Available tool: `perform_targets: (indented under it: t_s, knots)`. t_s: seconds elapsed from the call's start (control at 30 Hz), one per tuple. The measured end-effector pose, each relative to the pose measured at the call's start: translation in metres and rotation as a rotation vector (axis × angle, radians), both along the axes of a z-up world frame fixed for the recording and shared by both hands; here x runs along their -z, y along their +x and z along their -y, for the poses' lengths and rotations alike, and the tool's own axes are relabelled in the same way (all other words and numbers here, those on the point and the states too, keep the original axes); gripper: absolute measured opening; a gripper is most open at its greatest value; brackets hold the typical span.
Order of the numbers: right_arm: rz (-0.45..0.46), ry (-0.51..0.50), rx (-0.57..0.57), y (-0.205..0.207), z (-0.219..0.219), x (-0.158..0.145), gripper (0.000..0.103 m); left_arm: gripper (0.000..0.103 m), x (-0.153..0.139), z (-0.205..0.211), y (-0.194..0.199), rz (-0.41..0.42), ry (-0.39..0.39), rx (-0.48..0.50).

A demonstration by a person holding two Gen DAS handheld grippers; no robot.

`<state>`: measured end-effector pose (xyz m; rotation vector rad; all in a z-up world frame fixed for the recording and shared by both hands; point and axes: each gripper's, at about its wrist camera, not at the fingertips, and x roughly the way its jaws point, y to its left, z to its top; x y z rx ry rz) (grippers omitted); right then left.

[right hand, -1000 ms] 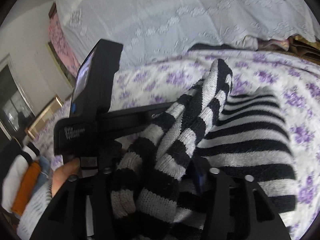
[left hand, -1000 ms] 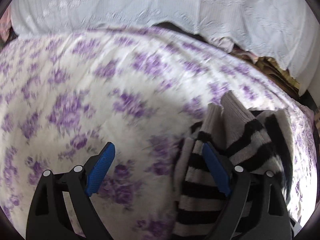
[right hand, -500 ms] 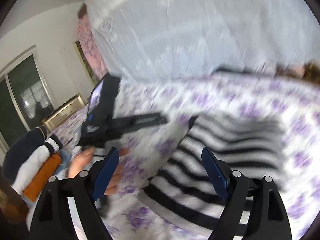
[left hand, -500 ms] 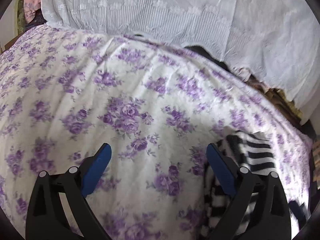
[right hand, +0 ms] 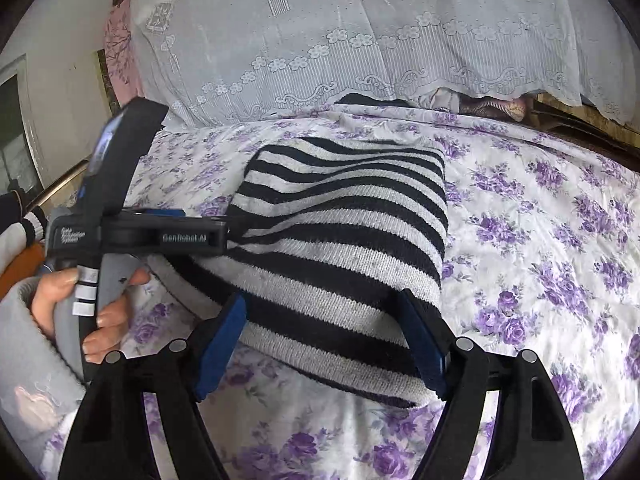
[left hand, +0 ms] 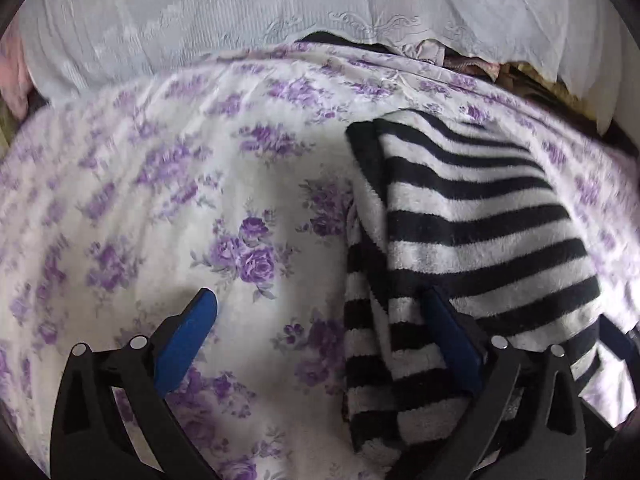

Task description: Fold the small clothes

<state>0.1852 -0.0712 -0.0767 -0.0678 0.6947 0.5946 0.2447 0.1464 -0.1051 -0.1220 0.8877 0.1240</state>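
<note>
Left-wrist view had my left gripper (left hand: 320, 334) spread wide, its right blue pad against the folded black-and-white striped knitted garment (left hand: 472, 232), which lay on the white bedspread printed with purple roses (left hand: 160, 184). My right gripper (right hand: 322, 340) also stood apart, straddling the garment's near edge. Behind hung a white lace cloth (right hand: 360, 32). Only the right-wrist view showed my left hand (right hand: 80, 300) and a window (right hand: 12, 136).

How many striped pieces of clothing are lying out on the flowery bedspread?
1. A single black-and-white striped sweater lies folded on the floral bedspread, just ahead of the open right gripper and beside the open left gripper. Others could be hidden beneath it or outside the views.
</note>
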Motion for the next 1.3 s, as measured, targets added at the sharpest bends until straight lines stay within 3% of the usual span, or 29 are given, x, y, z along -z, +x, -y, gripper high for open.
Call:
perform_targets:
  t_s: [0.1,0.23,0.33,0.37,0.47,0.57,0.6,0.67,0.7,0.8,0.9,1.0,1.07,1.1,1.13,1.2,1.3]
  knots:
    - [-0.009,0.030,-0.006,0.000,0.004,0.000,0.079,0.099,-0.001,-0.002,-0.004,0.008,-0.020,-0.004]
    - [0.003,0.160,0.021,0.017,0.022,-0.030,0.078,0.099,-0.035,0.003,-0.015,0.111,0.074,-0.024]
    - [0.000,0.188,0.066,0.050,0.023,-0.050,0.077,0.099,-0.054,0.003,-0.010,0.144,0.002,0.006]
    - [0.001,0.189,0.081,0.063,0.021,-0.055,0.068,0.099,-0.056,0.003,-0.002,0.132,-0.029,0.013]
    - [-0.044,0.196,0.099,0.101,0.009,-0.056,0.048,0.099,-0.047,0.009,0.020,0.100,-0.018,0.008]
    - [-0.101,0.135,0.092,0.130,-0.009,-0.040,0.046,0.099,-0.012,0.009,0.048,-0.007,0.010,-0.023]
    - [-0.156,0.084,0.091,0.142,-0.016,-0.022,0.046,0.099,0.000,0.004,0.051,-0.013,-0.039,-0.017]
    - [-0.177,0.047,0.104,0.149,-0.020,0.001,0.047,0.099,0.008,-0.009,0.051,-0.005,-0.154,-0.020]
    - [-0.148,0.052,0.095,0.146,-0.018,0.002,0.047,0.099,0.008,-0.011,0.052,-0.011,-0.166,-0.018]
    - [-0.145,0.076,0.103,0.140,-0.014,-0.006,0.047,0.099,0.003,-0.006,0.046,0.006,-0.128,-0.021]
    - [-0.056,0.109,0.084,0.102,0.000,-0.031,0.049,0.099,-0.019,-0.004,0.021,0.067,-0.102,-0.034]
    - [0.029,0.082,0.050,0.059,0.012,-0.039,0.062,0.099,-0.040,-0.004,-0.004,0.135,-0.094,0.011]
    - [-0.031,0.040,0.026,0.048,0.016,-0.018,0.067,0.099,-0.031,-0.003,-0.009,0.094,-0.095,0.036]
    - [-0.071,0.036,0.027,0.048,0.020,-0.002,0.071,0.099,-0.015,-0.002,-0.006,0.033,-0.095,0.037]
    - [-0.167,0.109,0.038,0.056,0.032,0.014,0.079,0.099,0.003,-0.004,-0.001,-0.018,-0.128,0.039]
    - [-0.301,0.276,0.048,0.074,0.052,0.022,0.079,0.099,0.009,-0.012,0.000,-0.010,-0.214,0.025]
    - [-0.333,0.402,0.058,0.074,0.074,0.021,0.081,0.098,0.001,-0.017,-0.008,0.016,-0.336,0.070]
